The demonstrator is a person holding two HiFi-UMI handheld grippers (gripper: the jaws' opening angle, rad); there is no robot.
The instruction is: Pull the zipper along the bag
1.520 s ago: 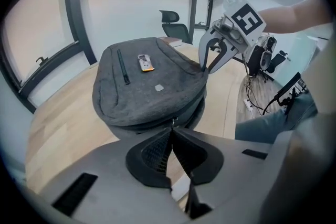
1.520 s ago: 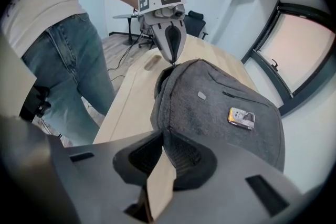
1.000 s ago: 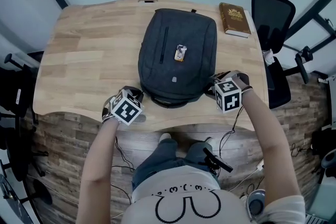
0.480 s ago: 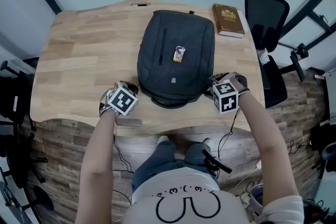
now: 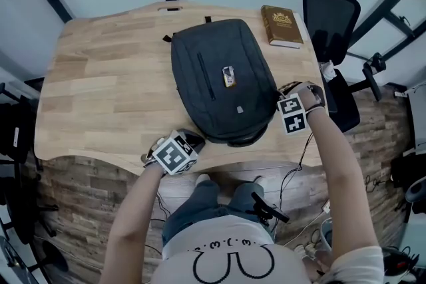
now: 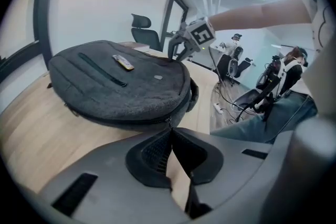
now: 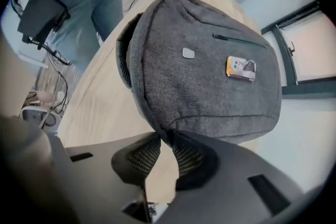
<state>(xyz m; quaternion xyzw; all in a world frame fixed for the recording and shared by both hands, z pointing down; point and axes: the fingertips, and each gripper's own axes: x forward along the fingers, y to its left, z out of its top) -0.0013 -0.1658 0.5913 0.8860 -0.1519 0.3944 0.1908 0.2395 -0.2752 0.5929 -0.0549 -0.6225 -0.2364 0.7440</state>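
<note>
Directly ahead of left tool (image 6: 171,131), tight on zipper pull (image 6: 171,122), dark bag (image 6: 121,89).

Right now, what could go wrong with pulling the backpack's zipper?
The left gripper pinches the small zipper tab only with its jaw tips, so it may slip off. The right gripper has just been opening its jaws, with the backpack edge between them; if it lets go, the backpack may slide across the table instead of the zipper moving.
</note>
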